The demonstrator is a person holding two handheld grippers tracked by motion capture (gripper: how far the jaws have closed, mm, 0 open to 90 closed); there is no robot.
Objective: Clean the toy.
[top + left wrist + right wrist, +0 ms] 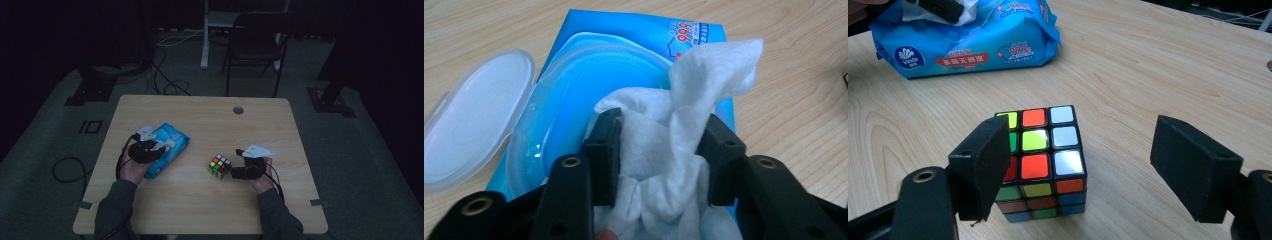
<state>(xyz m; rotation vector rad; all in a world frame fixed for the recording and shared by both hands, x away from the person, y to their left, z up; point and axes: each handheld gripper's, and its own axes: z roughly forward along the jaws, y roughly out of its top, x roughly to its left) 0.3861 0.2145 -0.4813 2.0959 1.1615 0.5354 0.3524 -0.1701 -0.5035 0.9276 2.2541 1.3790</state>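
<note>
Left gripper (659,155) of mine is pinching a white wet wipe (674,135) between its two black jaws, the sheet bunched up and rising out of the blue wipes pack (624,30) directly beneath it. Beside the gripper, the pack's clear flip lid (474,120) lies folded back, off the opening and onto the wooden table (804,100). My right gripper (1088,170) has its jaws spread wide, and a scrambled puzzle cube (1040,160) stands on the table to the right of the pack, well apart from it; one jaw is close against the cube's side, though I cannot tell whether it touches, while the other jaw stands clear. Beyond the pack, past the table's far edge, I see a dark chair (255,42).
</note>
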